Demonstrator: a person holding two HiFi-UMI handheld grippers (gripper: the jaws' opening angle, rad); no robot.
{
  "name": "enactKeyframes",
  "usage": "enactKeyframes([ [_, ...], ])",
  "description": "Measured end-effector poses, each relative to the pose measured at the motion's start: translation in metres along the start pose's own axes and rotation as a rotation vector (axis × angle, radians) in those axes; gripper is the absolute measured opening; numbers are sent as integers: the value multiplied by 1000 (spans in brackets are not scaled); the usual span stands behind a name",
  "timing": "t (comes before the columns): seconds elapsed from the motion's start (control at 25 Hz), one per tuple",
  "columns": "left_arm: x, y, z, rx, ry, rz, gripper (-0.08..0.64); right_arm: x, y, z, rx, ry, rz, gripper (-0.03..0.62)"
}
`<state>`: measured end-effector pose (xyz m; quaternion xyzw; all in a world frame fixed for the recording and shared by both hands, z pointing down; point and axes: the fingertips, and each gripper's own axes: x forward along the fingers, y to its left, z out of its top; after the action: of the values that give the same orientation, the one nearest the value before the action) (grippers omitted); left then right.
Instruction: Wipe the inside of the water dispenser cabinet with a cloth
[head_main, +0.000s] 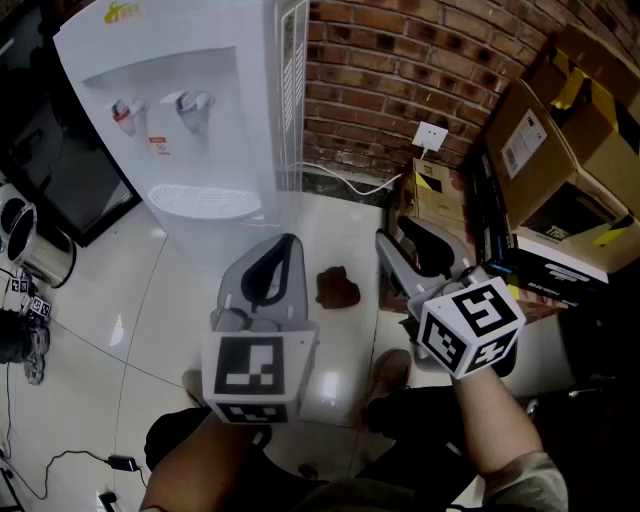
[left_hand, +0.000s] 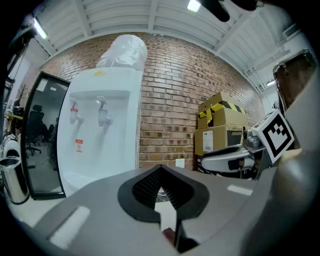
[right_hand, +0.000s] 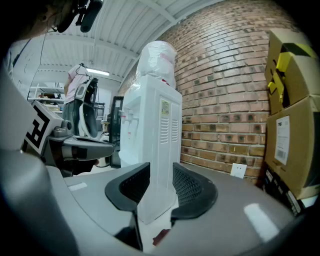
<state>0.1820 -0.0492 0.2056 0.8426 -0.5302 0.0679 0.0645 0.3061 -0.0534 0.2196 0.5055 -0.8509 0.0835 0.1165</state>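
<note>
Left tongs (left_hand: 161, 169) pressed together, nothing in them. Right tongs (right_hand: 160, 176) stood apart, empty too. Reddish-brown cloth (head_main: 338, 288) lay crumpled on white tiled floor (head_main: 100, 300) – showing between both tongs, near white water dispenser (head_main: 190, 110) by brick wall (head_main: 400, 70).

wall (head_main: 400, 90): brick, ahead of left claw (head_main: 283, 245) and right claw (head_main: 395, 238) | floor (head_main: 340, 225): glossy white, below | boxes (head_main: 540, 140): cardboard, right of right claw | socket (head_main: 431, 135): on wall | lamp (left_hand: 192, 6): overhead, lit
</note>
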Motion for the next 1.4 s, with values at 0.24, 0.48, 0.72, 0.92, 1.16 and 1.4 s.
enactKeyframes([
  [0.24,29,20,-8,34,5,23,0,44,6,31,-65,-47,68,155],
  [0.48,53,27,-22,41,45,2,0,76,3,27,-76,-17,87,160],
  [0.72,64,33,-18,14,27,6,0,97,-6,18,-106,2,83,164],
  [0.92,71,36,-20,12,5,53,0,107,-4,18,-119,8,150,183],
  [1.16,75,26,-58,15,71,97,0,123,-33,-26,-129,51,150,176],
  [1.4,94,24,-128,98,182,125,0,154,-62,-114,-65,167,124,199],
])
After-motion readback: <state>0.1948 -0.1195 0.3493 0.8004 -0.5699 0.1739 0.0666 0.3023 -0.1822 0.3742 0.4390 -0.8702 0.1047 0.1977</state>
